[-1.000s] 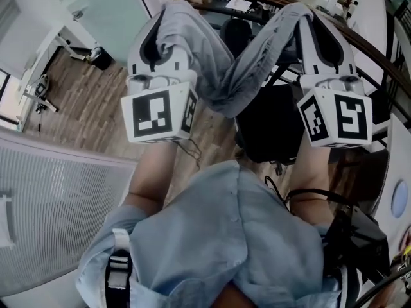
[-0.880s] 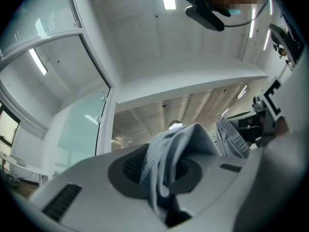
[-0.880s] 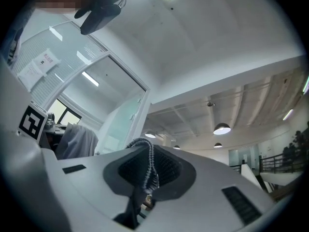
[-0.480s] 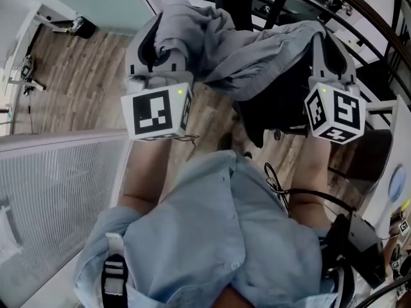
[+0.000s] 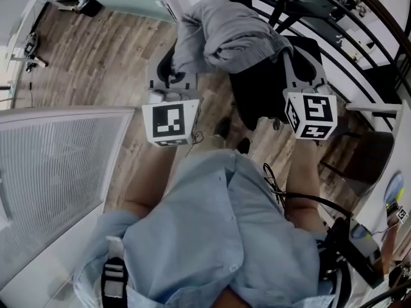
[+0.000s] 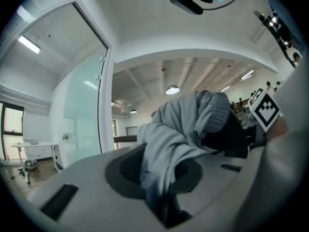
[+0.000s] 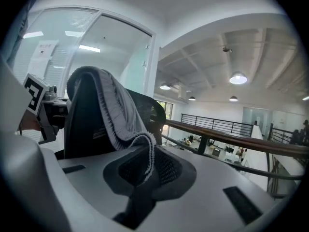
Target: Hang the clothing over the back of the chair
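Observation:
The grey clothing (image 5: 225, 34) lies bunched over the top of the black chair back (image 5: 257, 92) in the head view. My left gripper (image 5: 173, 66) is at the garment's left end and my right gripper (image 5: 298, 53) at its right end, one on each side of the chair. In the left gripper view a thick fold of the clothing (image 6: 178, 139) is pinched between the shut jaws. In the right gripper view the ribbed hem of the clothing (image 7: 118, 117) runs down from the chair back (image 7: 84, 124) into the shut jaws. The fingertips are hidden by cloth.
A wooden handrail on a black railing (image 7: 222, 137) runs behind the chair. A glass partition (image 6: 82, 115) stands to the left. A white slatted panel (image 5: 58, 165) is close at the left over wood flooring (image 5: 96, 50). A second dark seat (image 5: 363, 159) stands at the right.
Both grippers have come down together with the clothing. It hung stretched between them above the chair; now it rests bunched on the chair back.

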Demonstrator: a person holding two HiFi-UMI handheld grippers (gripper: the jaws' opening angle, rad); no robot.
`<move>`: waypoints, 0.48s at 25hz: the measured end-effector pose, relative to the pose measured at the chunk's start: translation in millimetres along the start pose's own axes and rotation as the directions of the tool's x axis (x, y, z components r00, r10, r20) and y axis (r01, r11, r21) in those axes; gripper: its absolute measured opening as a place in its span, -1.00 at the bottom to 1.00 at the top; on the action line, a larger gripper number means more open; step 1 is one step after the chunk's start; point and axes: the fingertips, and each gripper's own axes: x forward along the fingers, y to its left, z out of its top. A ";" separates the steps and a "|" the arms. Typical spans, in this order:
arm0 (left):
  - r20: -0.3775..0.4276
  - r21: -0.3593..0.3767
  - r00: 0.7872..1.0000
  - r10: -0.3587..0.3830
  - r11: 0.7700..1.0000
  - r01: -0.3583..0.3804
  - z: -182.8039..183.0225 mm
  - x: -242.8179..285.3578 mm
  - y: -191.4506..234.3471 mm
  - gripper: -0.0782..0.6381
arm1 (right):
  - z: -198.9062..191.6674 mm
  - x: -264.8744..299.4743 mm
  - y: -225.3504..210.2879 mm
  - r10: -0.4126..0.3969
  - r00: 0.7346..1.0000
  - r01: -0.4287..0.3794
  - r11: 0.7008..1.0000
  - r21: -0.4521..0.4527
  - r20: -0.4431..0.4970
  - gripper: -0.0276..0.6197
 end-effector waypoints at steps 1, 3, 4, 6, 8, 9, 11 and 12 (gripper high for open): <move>-0.029 -0.010 1.000 -0.008 1.000 0.007 -7.2 -4.8 -6.3 -0.64 | -2.4 -1.4 2.7 0.018 1.000 -0.018 1.000 0.001 -0.002 -0.78; -0.090 -0.038 0.995 -0.034 0.999 0.030 -21.1 -12.1 -19.8 -0.45 | -7.1 -4.8 5.3 0.047 0.999 -0.047 0.999 0.000 -0.008 -0.74; -0.118 -0.054 0.992 -0.048 0.998 0.042 -27.3 -14.7 -26.1 -0.30 | -9.3 -6.5 6.0 0.059 0.998 -0.059 0.998 -0.002 -0.013 -0.71; -0.160 -0.078 0.985 -0.070 0.995 0.058 -36.5 -20.0 -36.9 -0.07 | -13.3 -9.5 8.4 0.084 0.996 -0.084 0.996 -0.002 -0.021 -0.62; -0.184 -0.073 0.979 -0.088 0.994 0.076 -41.3 -26.5 -48.2 0.04 | -18.6 -12.3 12.9 0.111 0.993 -0.111 0.994 0.007 -0.029 -0.53; -0.191 -0.068 0.977 -0.094 0.994 0.082 -42.6 -30.2 -53.7 0.08 | -22.2 -13.5 15.8 0.127 0.991 -0.126 0.992 0.014 -0.036 -0.47; -0.197 -0.065 0.976 -0.097 0.994 0.086 -44.8 -38.6 -62.3 0.13 | -30.5 -17.0 23.1 0.157 0.986 -0.156 0.987 0.028 -0.054 -0.34; -0.197 -0.067 0.976 -0.096 0.994 0.085 -45.8 -43.9 -65.6 0.14 | -34.0 -20.0 27.7 0.170 0.984 -0.168 0.985 0.032 -0.060 -0.30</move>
